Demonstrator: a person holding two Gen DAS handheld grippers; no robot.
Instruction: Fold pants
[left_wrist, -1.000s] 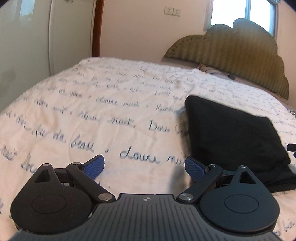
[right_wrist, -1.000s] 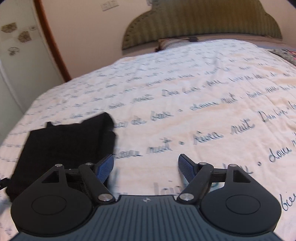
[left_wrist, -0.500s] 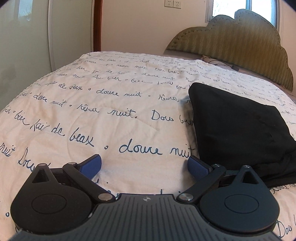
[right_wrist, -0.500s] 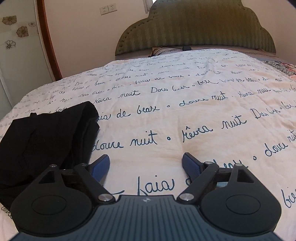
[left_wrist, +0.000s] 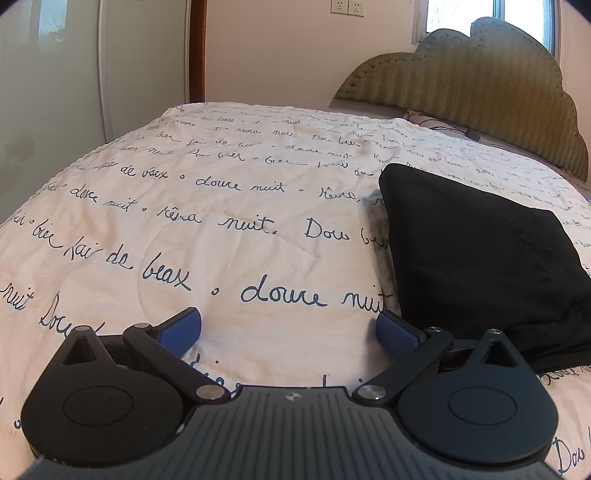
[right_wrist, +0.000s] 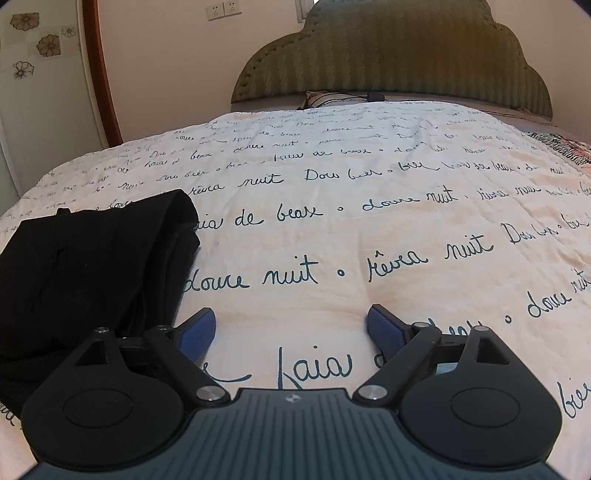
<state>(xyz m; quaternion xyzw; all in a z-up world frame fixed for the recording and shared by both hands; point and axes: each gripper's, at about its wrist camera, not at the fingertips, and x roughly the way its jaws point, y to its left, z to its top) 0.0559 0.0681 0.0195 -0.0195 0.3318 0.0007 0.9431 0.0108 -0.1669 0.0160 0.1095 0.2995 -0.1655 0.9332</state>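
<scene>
While both lie free, one pants (left_wrist: 476, 251) bundle — folded, one bedspread (left_wrist: 229, 236)

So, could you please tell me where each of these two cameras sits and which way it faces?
Left wrist: on the left gripper, angled down over the bedspread toward the headboard; open blue fingers show, folded black pants to its right.
Right wrist: on the right gripper, same heading; jaws opening, nothing between, pants to its left.
Shared: pants, bedspread, headboard.
</scene>
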